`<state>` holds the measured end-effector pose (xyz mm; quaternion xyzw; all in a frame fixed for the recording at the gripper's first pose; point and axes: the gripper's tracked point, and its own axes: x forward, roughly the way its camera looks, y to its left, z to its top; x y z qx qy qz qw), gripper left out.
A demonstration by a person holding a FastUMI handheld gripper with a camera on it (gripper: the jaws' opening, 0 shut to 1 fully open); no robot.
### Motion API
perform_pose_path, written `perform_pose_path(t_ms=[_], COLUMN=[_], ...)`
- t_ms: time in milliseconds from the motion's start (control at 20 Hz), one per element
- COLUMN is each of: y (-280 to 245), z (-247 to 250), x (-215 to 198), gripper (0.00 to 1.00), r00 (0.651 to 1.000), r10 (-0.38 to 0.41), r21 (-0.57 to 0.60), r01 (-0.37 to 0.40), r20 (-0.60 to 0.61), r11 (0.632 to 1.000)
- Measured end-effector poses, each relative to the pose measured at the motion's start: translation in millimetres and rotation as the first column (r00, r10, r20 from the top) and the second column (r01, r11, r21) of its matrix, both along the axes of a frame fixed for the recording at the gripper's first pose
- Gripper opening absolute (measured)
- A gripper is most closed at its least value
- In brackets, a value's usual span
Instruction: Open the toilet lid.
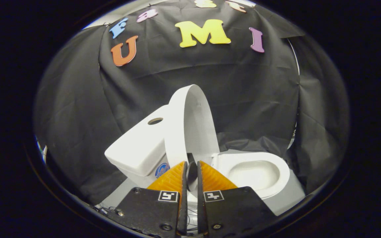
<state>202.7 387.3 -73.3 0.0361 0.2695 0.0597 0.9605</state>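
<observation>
One lid stands raised near upright, leaning toward tank, just ahead of gripper. Fingers nearly together, narrow gap, clamped on nothing evident. Bowl open beyond right finger. Lid's long axis runs up-down; task looks done.

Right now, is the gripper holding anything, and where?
Nothing visibly held: the hand-held gripper has its fingers nearly closed near the raised lid, apparently without pressing on it.

- White toilet lid, oval and smooth, raised upright on its hinge, leaning back against the white tank.
- Open white bowl with its seat lies beside the raised lid, hollow exposed, against the black cloth.
</observation>
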Motion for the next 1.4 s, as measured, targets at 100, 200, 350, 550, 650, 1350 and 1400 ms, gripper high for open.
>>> perform_pose_path(t_ms=[100, 200, 350, 550, 650, 1350, 1400], y=[7, 13, 21, 32, 33, 18, 13], z=[0, -1, -2, -5, -5, -25, -26], x=[0, 2, 3, 3, 4, -17, -20], gripper=[0.15, 0.15, 0.15, 0.15, 0.15, 0.42, 0.45], r00=[1.0, 1.0, 1.0, 0.999, 0.997, 0.99, 0.99], r10=[0.005, 0.009, 0.026, 0.051, 0.068, 0.107, 0.109], r21=[-0.008, -0.035, -0.08, -0.095, -0.138, -0.071, -0.078], r01=[-0.005, -0.009, -0.025, -0.05, -0.065, -0.114, -0.116], r20=[-0.004, 0.003, 0.011, 0.007, 0.02, -0.089, -0.09], r11=[1.0, 0.999, 0.996, 0.994, 0.988, 0.991, 0.99])
